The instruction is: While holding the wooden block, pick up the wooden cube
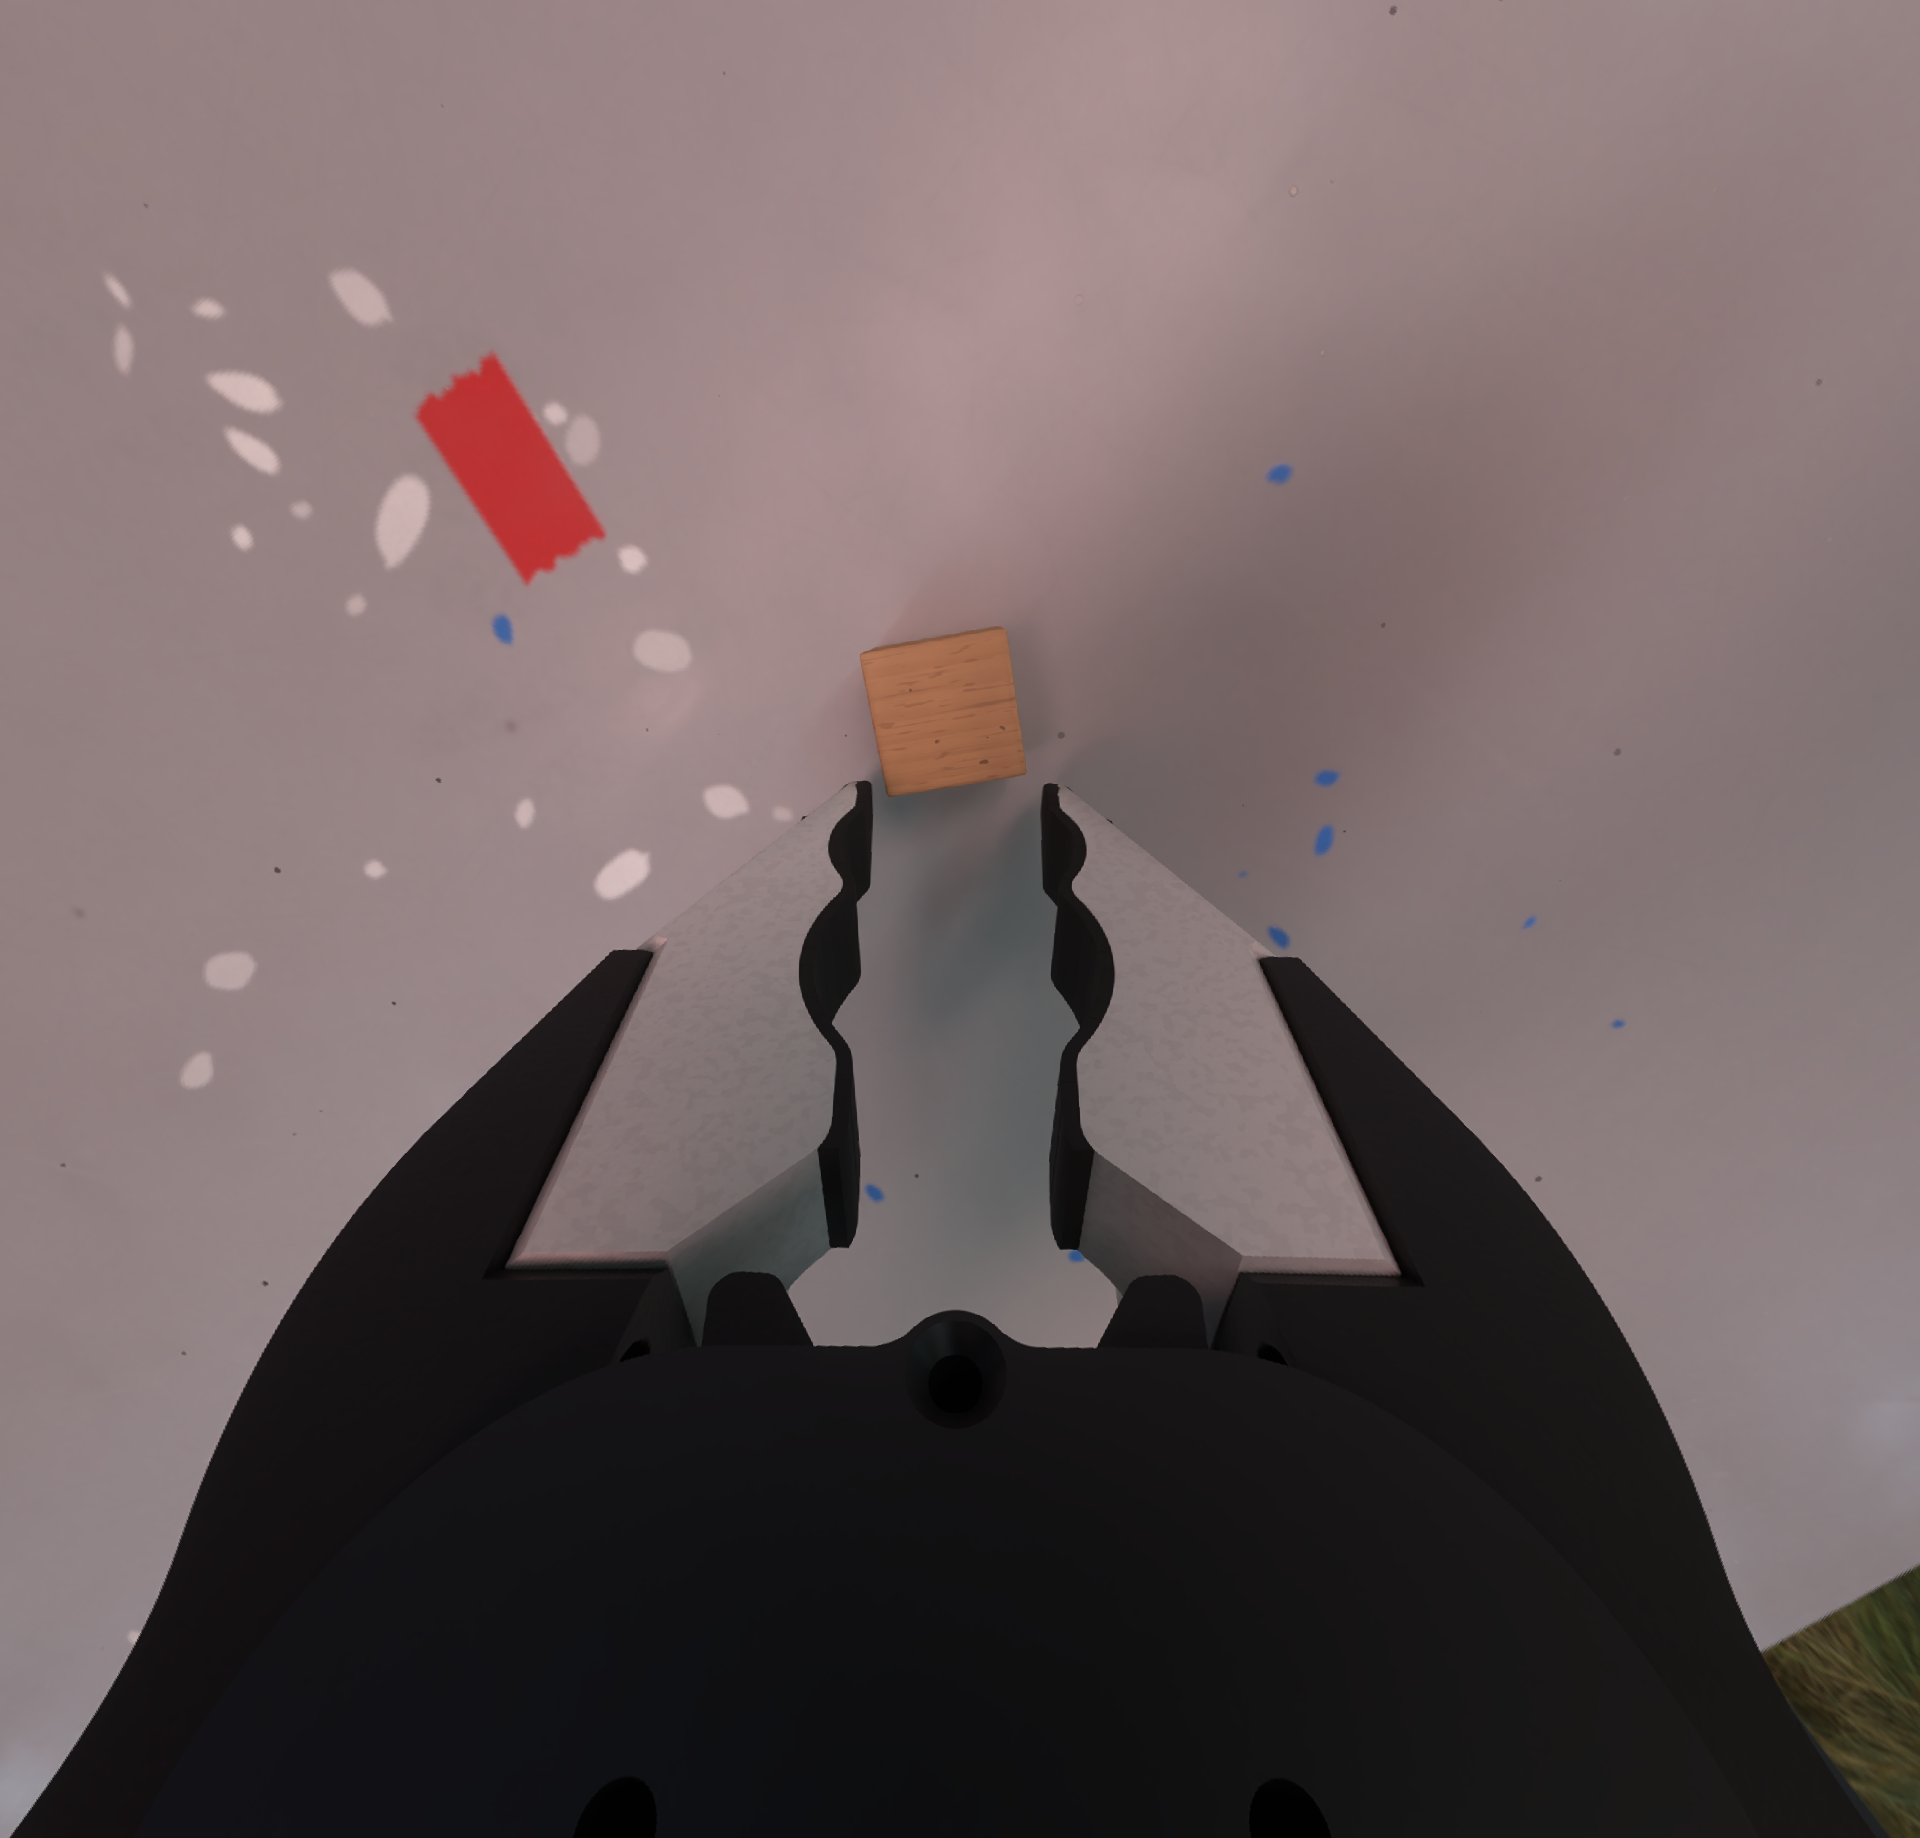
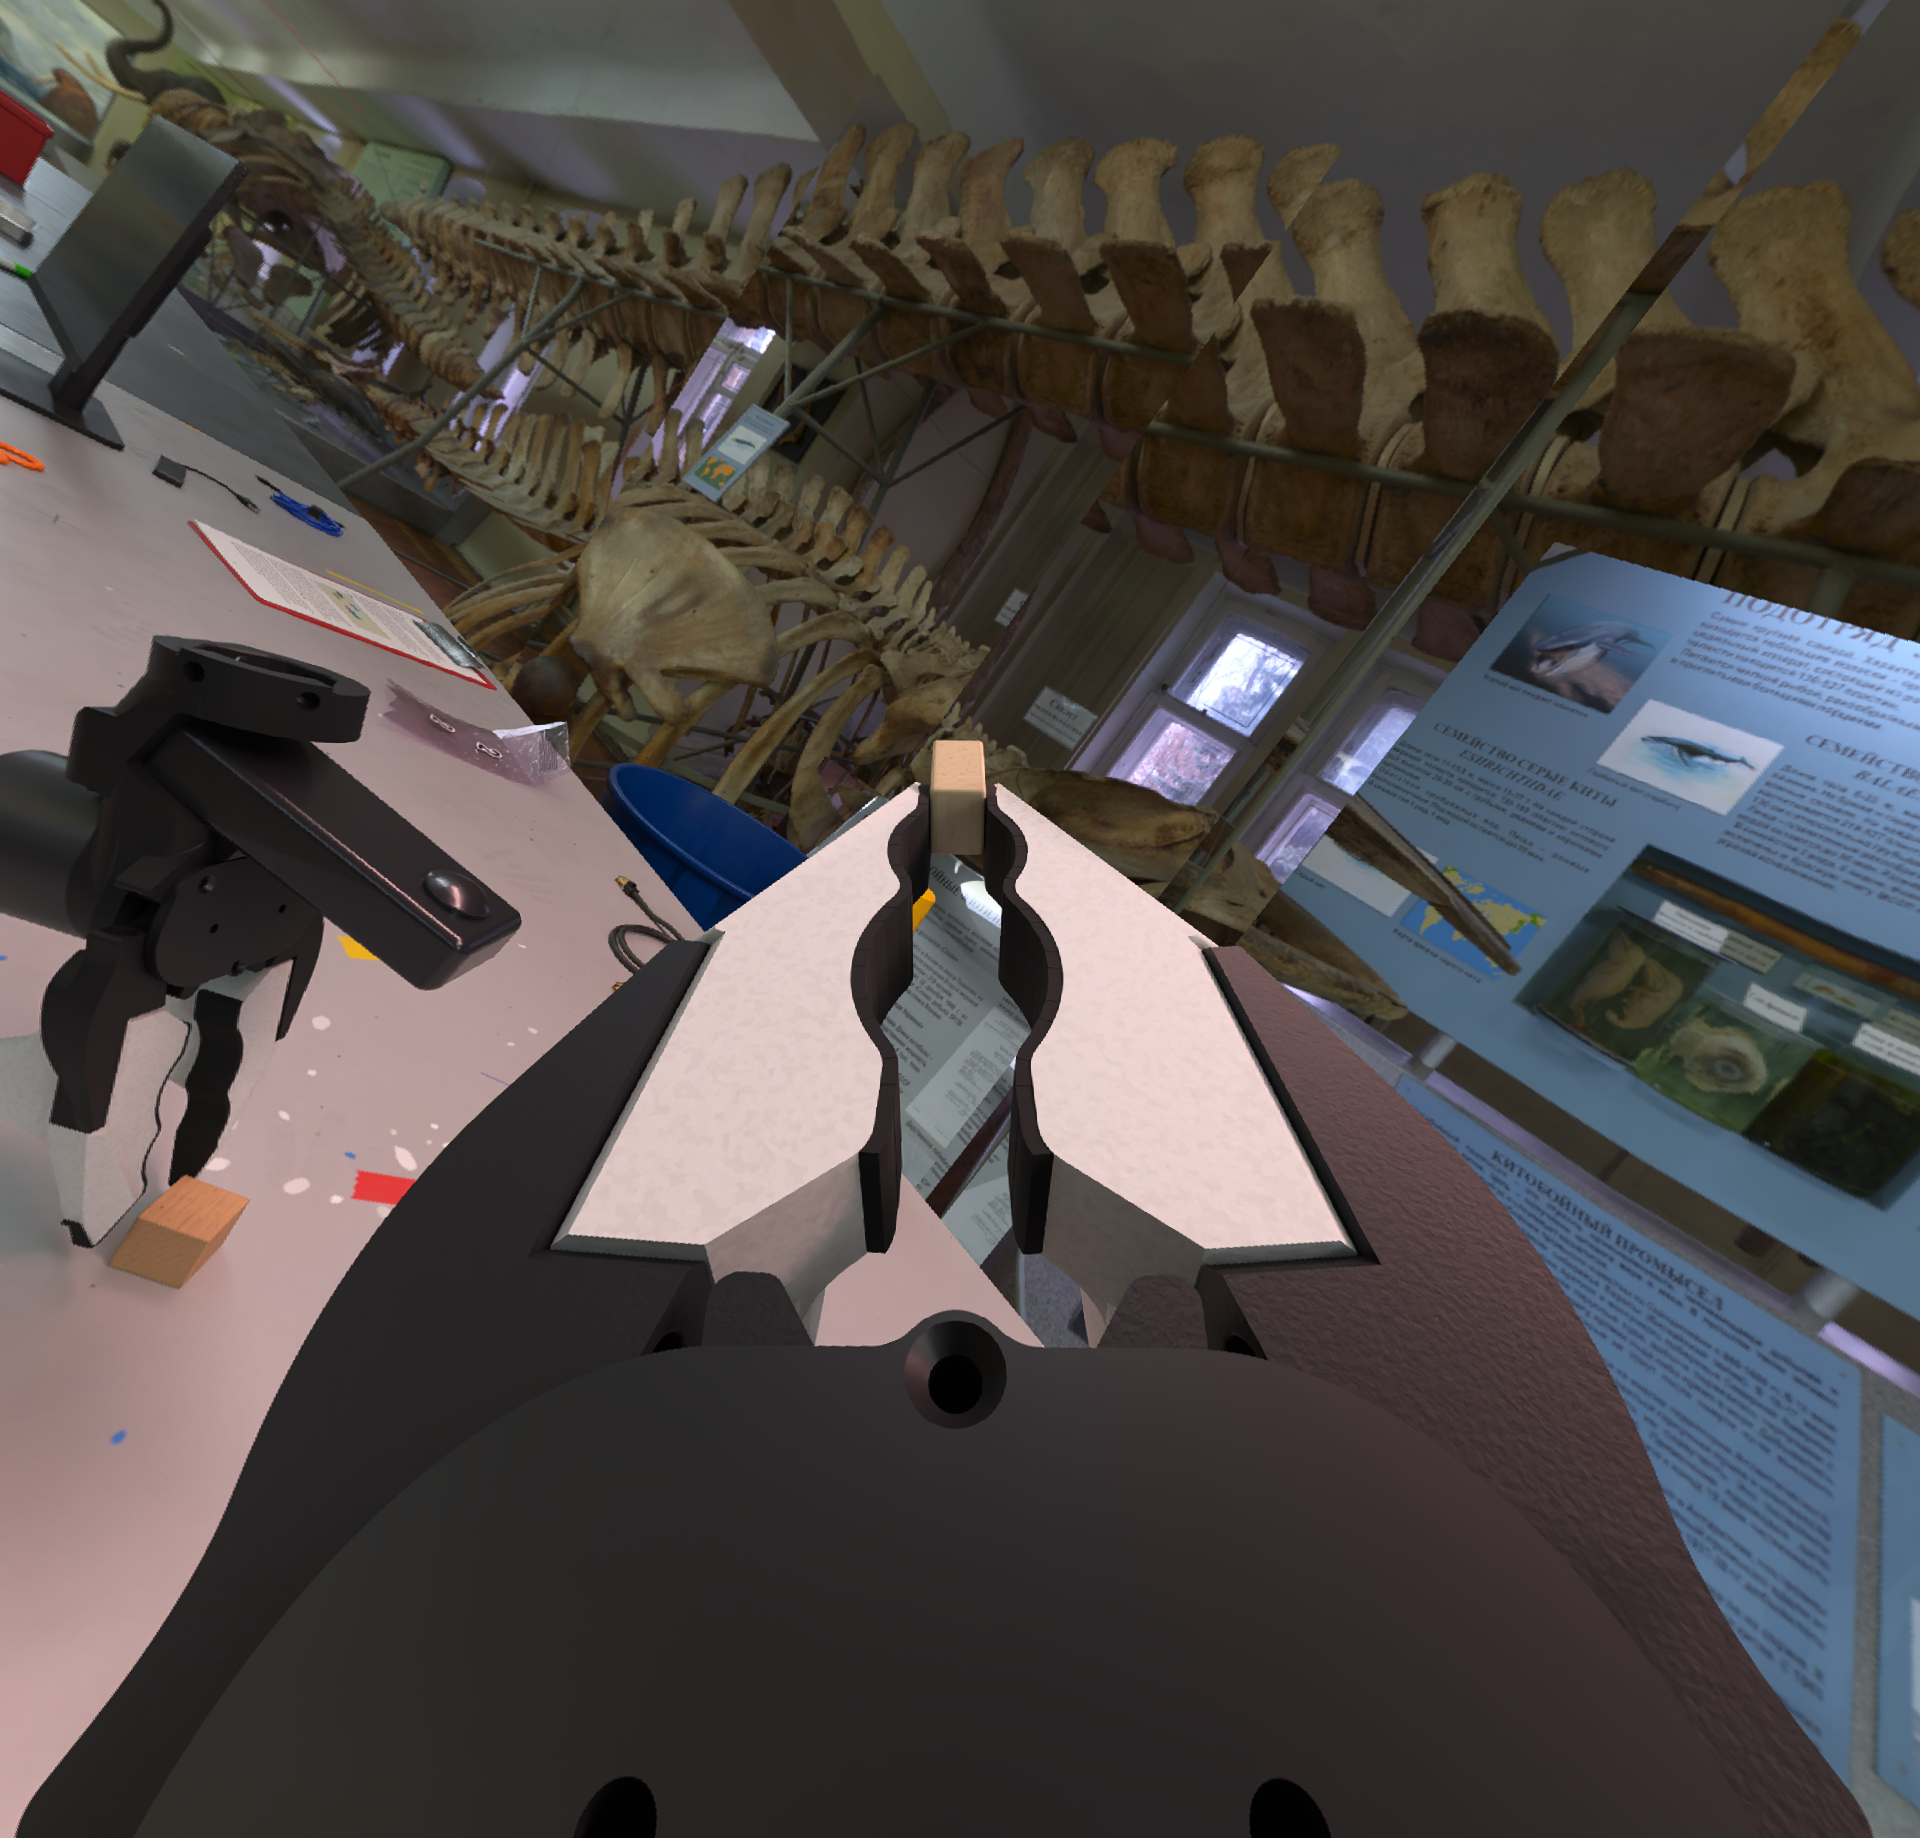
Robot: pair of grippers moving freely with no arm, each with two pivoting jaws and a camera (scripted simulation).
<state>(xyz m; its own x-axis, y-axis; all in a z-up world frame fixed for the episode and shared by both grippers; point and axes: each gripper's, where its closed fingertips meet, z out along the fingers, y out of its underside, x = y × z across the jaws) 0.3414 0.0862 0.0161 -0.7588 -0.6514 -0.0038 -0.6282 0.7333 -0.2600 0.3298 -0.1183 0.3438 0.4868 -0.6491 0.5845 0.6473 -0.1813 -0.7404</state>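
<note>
Two claws over a pale, paint-flecked desk in a museum hall.
Wooden block is pinched by right claw at centre frame; left claw is spread just below wooden cube, mid-frame on desk.

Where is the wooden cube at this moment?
The wooden cube rests on the table, just beyond the open left gripper, right of the red tape.

Soft, even light fills both views, without glare. In the left wrist view the table darkens to the right of the cube, a faint shadow. Both pictures bend strongly at the edges. In the right wrist view bright windows glow at centre; the skeleton looks slightly soft.
</note>
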